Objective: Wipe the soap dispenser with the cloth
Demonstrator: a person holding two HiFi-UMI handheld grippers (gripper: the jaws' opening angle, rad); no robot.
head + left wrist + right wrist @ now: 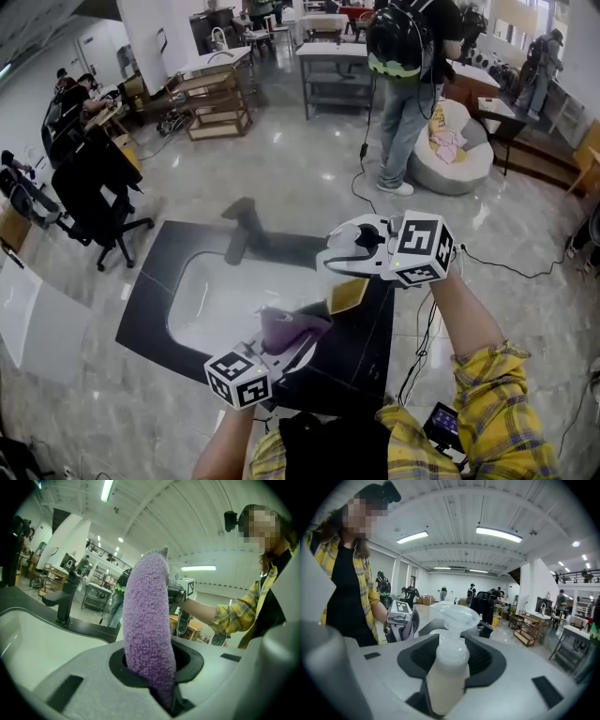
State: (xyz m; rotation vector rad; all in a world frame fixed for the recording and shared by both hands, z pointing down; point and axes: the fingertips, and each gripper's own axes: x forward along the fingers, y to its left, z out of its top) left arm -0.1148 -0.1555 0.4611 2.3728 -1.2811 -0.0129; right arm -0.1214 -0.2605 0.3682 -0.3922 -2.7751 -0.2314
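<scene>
Now cloth (147, 620) in left gripper (292, 345), dispenser (445, 681) in right (343, 259)

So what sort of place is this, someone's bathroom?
Probably not: it looks like a large open workshop or lab hall. The sink stands alone on a polished stone floor, with metal workbenches, office chairs and wooden racks around it.

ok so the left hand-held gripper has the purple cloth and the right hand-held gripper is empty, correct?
Not quite. The left hand-held gripper does hold the purple cloth, but the right hand-held gripper is not empty: the right gripper view shows its jaws closed on the soap dispenser.
</scene>
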